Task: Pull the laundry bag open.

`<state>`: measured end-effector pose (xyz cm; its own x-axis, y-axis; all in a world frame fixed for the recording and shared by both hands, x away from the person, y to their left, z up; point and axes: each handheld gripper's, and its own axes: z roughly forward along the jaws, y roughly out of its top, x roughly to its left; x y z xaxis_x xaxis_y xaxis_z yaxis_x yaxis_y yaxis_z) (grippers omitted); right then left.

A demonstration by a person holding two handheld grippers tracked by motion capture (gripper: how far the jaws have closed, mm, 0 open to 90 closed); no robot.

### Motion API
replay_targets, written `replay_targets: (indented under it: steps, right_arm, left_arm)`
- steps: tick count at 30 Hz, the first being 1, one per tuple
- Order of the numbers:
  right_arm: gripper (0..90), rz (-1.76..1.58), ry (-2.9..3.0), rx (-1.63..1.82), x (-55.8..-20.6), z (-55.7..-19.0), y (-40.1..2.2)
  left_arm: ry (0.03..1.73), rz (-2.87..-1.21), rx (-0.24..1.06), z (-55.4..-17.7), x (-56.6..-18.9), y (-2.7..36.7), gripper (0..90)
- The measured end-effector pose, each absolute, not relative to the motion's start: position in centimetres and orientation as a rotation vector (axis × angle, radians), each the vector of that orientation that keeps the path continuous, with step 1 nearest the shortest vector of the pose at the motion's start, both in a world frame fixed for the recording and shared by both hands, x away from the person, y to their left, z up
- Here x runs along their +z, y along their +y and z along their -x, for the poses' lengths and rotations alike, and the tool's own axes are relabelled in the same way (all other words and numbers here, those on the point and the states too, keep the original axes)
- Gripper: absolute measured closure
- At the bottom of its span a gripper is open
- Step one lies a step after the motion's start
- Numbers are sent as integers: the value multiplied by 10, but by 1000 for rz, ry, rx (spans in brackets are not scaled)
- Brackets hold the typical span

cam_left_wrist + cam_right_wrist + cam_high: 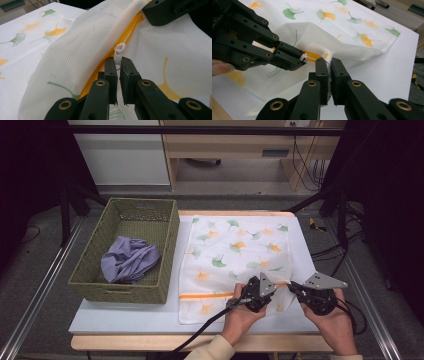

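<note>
The mesh laundry bag, white with a ginkgo-leaf print, lies flat on the white table beside a woven basket that holds a crumpled lilac garment. The left claw is clenched on the white zipper pull of the bag's orange zipper, while the right claw is clenched on the mesh at the bag's near right edge, holding it taut. Judging from the gap that shows along the zipper, the opening has only begun: most of the zipper appears left to run, and the garment is not yet loaded. The table has a wooden edge; around it are a dark frame, cables on a grey floor and pale furniture behind.
</note>
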<state>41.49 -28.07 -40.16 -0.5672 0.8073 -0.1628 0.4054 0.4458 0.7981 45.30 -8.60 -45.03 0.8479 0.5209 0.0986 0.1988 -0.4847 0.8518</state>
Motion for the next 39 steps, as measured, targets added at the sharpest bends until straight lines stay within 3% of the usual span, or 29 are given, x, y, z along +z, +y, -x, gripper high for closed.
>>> replay_targets:
  steps: [39]
  right_arm:
    - [856, -1052, 2163, 1022, -408, -416, -284]
  left_arm:
    - [525, -2167, 422, -454, -448, -65, 840]
